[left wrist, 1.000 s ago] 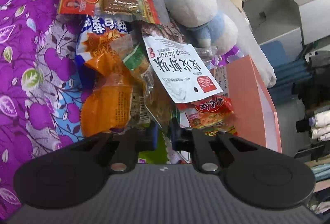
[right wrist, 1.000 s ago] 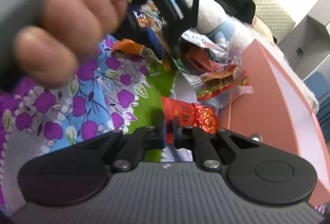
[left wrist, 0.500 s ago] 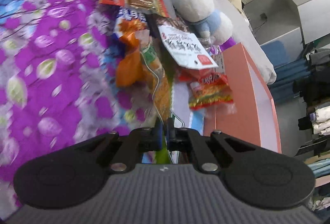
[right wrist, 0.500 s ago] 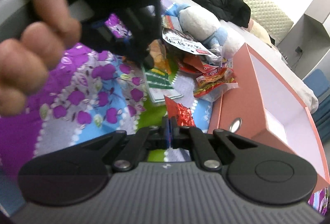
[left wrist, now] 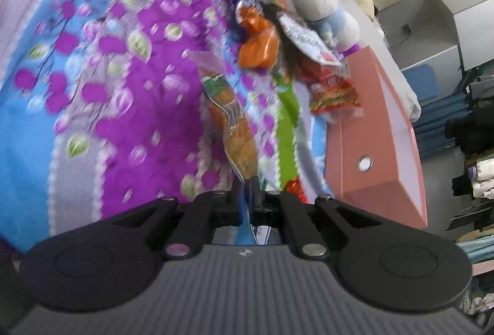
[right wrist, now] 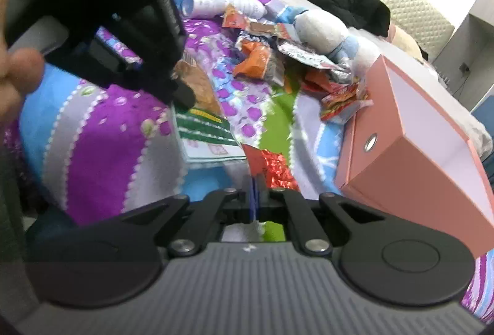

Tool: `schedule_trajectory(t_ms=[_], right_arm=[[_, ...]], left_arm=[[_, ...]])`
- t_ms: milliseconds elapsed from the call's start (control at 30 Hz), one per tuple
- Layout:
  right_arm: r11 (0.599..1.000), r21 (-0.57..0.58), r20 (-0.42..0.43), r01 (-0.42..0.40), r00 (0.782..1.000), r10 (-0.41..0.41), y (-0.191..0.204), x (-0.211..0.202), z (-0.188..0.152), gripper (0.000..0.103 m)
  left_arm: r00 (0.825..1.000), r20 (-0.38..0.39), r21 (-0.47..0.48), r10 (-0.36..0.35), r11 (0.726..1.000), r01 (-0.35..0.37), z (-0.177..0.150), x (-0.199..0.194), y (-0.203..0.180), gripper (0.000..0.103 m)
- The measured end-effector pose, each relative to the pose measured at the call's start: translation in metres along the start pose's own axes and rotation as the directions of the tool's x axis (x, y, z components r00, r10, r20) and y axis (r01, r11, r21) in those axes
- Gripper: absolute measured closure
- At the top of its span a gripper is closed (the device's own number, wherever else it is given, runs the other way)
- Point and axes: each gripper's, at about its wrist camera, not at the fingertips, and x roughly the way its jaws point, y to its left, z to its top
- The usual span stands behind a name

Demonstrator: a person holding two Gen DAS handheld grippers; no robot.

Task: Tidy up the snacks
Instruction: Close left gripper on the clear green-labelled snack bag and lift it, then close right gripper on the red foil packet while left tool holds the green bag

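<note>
Left gripper (left wrist: 247, 193) clamped on bottom edge of clear snack packet (left wrist: 230, 119); packet's long axis runs away from camera, top toward snack pile (left wrist: 278, 35). Right gripper (right wrist: 253, 190) pinches red foil packet (right wrist: 271, 165), beside pink box (right wrist: 401, 149).

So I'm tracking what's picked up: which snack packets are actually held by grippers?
Two: the clear orange-brown packet in the left gripper, the red foil packet in the right gripper.

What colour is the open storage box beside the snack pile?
Salmon pink outside, pale white inside; the storage box shows best in the right wrist view.
</note>
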Motion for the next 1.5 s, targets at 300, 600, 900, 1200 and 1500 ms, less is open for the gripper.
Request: schedule_trajectory(t_ms=[300, 600, 900, 1200, 1500], right_arm=[[0.971, 0.211, -0.072, -0.117, 0.988, 0.135, -0.017, 0.005, -0.011, 0.057], [0.848, 0.499, -0.061, -0.178, 0.969, 0.240, -0.048, 0.003, -0.027, 0.034], [0.736, 0.669, -0.032, -0.106, 0.985, 0.171, -0.081, 0.020, -0.026, 0.024], [0.648, 0.759, -0.091, -0.065, 0.975, 0.205, -0.094, 0.055, -0.022, 0.025], [0.691, 0.723, -0.153, -0.025, 0.969, 0.195, -0.090, 0.076, -0.008, 0.036]], left_arm=[[0.991, -0.075, 0.103, 0.108, 0.990, -0.100, -0.014, -0.006, 0.009, 0.045], [0.981, 0.029, 0.303, 0.191, 0.934, -0.190, -0.005, -0.028, 0.000, 0.023], [0.972, 0.070, 0.554, 0.225, 0.801, -0.226, 0.005, 0.000, -0.028, 0.009], [0.967, 0.046, 0.739, 0.251, 0.643, -0.202, 0.003, 0.040, -0.041, 0.007], [0.964, 0.011, 0.790, 0.265, 0.589, -0.171, 0.007, 0.059, -0.036, 0.003]])
